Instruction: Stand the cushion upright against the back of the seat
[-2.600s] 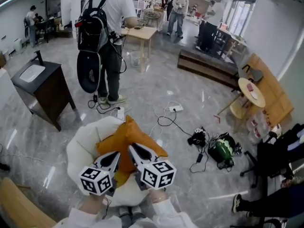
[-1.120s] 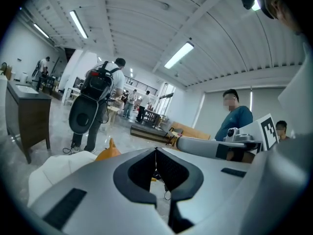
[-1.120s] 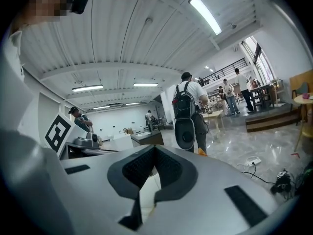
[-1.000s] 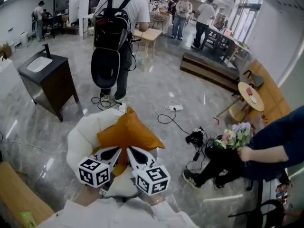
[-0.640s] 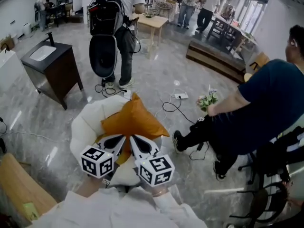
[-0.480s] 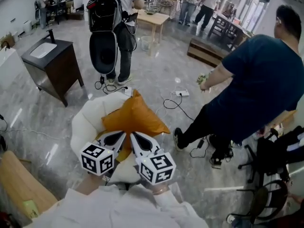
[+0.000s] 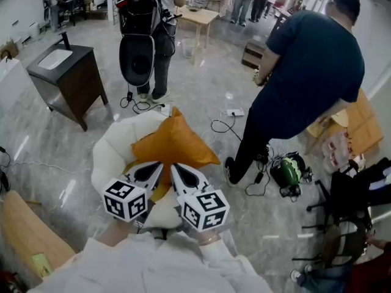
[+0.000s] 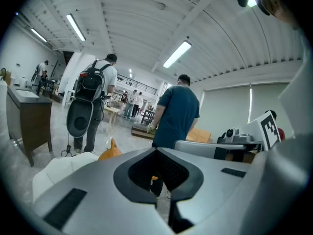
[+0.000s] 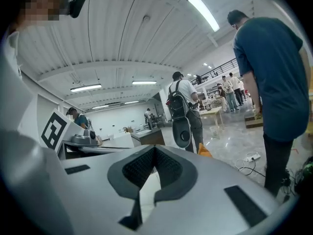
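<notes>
Standing on one corner, the orange cushion [image 7: 174, 148] rests upright against the far right part of the seat's [image 7: 109, 157] curved white back, and its top corner pokes above the rim. Its cloth looks smooth and plump, with sharp corners out to both sides. The left part of the back rim is bare.

The left hand-held gripper [image 7: 159, 164] and the right hand-held gripper [image 7: 174, 166] sit side by side at the seat's near edge, tips just short of the cushion's lower edge. Both have their jaws pressed together with nothing between them; whether the tips touch the cloth cannot be told.

Around the seat the grey floor [image 7: 201, 90] is open on the far side. A person in a dark blue shirt [image 7: 305, 60] stands just beside the seat's right edge, over loose cables [image 7: 223, 127]. A dark cabinet [image 7: 67, 81] stands to the far left, and a person with a backpack [image 7: 143, 17] stands beyond it.
</notes>
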{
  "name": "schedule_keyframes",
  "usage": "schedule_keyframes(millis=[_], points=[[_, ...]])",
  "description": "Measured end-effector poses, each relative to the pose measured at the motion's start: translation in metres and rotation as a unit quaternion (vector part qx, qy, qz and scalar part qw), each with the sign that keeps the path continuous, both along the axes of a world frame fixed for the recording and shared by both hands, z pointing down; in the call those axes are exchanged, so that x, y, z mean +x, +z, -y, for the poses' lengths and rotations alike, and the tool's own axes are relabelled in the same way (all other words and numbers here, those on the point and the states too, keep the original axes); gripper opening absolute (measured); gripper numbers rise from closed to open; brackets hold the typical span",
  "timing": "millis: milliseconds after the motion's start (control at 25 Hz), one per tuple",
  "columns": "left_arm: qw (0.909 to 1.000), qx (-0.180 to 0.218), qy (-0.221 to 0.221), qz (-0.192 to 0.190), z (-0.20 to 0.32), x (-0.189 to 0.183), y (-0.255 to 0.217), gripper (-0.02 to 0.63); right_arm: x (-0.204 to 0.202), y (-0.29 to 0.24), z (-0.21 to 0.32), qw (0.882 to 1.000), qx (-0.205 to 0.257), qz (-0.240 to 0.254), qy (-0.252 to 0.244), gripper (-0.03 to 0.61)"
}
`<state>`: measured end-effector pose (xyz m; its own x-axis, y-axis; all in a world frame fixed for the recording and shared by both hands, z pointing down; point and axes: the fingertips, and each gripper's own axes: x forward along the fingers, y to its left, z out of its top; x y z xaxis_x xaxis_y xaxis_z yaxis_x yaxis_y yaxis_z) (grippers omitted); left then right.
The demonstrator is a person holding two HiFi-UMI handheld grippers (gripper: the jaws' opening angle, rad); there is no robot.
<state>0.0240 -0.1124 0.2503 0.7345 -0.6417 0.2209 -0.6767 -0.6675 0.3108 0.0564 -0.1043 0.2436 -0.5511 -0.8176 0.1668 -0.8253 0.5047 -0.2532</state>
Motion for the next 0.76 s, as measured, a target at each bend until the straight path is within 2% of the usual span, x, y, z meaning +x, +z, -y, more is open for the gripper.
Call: schedule_keyframes(millis=[200,480,760], points=[[0.9998,0.005,-0.006,-0.017,-0.010,-0.028,-0.017,0.008,-0.024,-0.013,-0.010,1.000,-0.005,-0.002,0.005,0.012],[0.9999,0.004,0.003,-0.015,-0.001,0.001,-0.002,0.008,0.003,0.001,0.002,1.000,-0.006,-0.006,0.010,0.012],[0.9999,-0.001,0.012,-0.010,-0.002,-0.008,0.007,0.008,-0.009,0.012,-0.001,1.000,-0.013,-0.008,0.012,0.012]])
